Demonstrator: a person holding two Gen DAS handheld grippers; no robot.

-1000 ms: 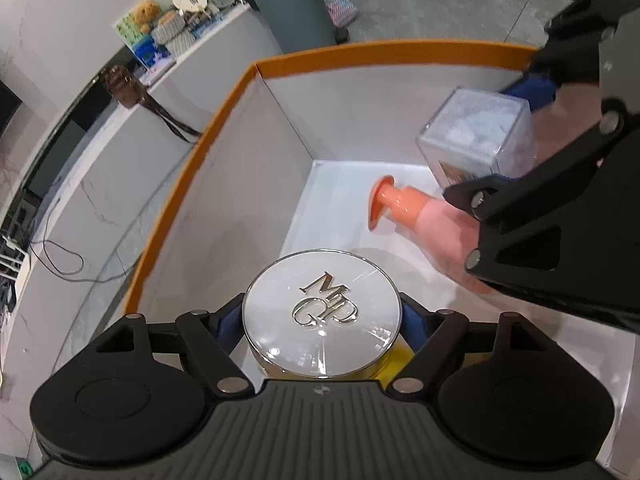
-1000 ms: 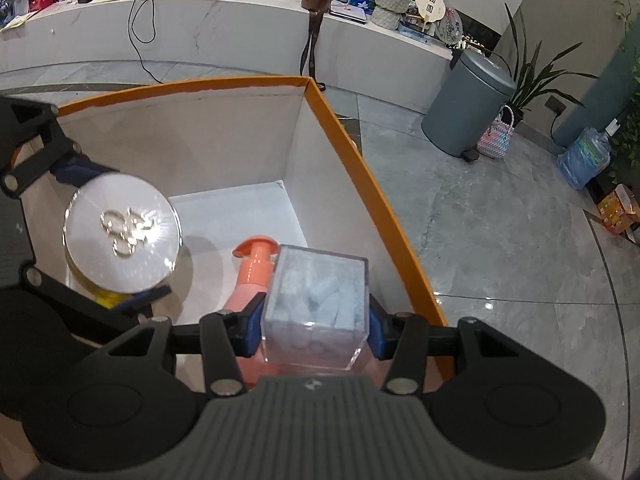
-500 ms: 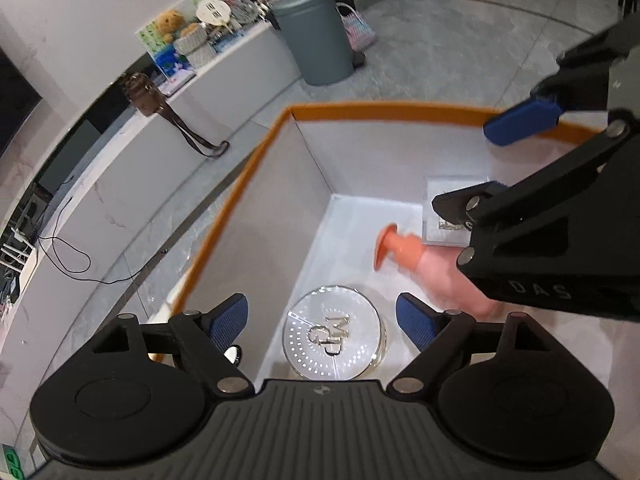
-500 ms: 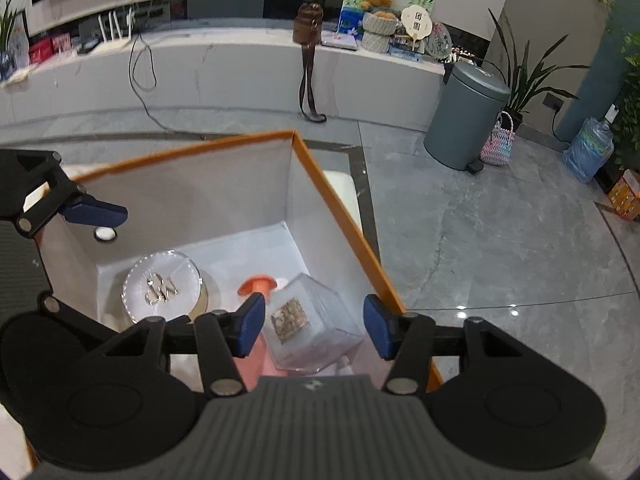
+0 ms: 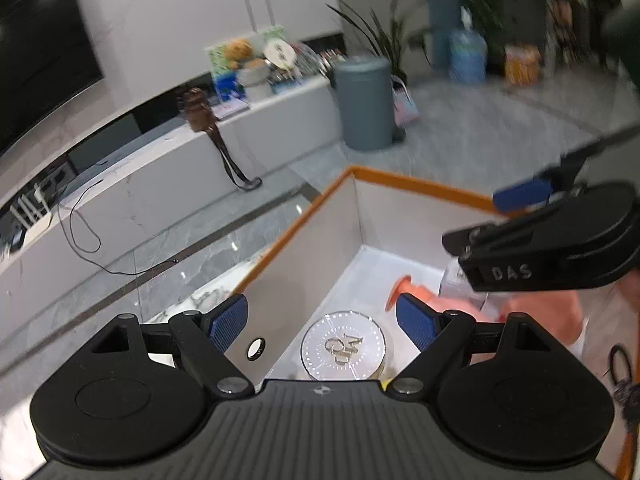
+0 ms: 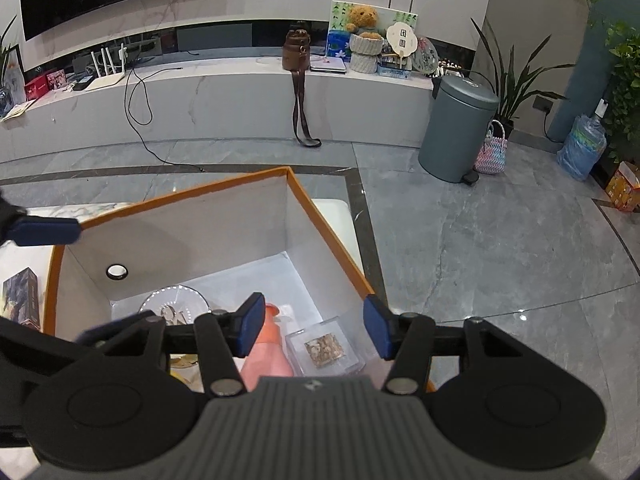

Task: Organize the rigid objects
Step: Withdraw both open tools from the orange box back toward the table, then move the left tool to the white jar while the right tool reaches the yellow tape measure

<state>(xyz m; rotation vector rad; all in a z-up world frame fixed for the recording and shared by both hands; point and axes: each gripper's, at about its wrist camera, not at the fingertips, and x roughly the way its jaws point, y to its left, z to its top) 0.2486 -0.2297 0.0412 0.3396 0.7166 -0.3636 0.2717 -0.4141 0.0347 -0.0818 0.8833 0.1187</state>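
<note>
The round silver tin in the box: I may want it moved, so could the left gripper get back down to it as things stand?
Probably yes. The left gripper is open above the silver tin, with nothing covering its lid in the open-topped box.

Both our grippers hang empty, jaws spread wide.

Our left gripper points forward and down, its blue pads well apart with nothing between them. Our right gripper sits just to its right, equally parted and tilted downward; from the left wrist view its black body crosses the right side.
</note>
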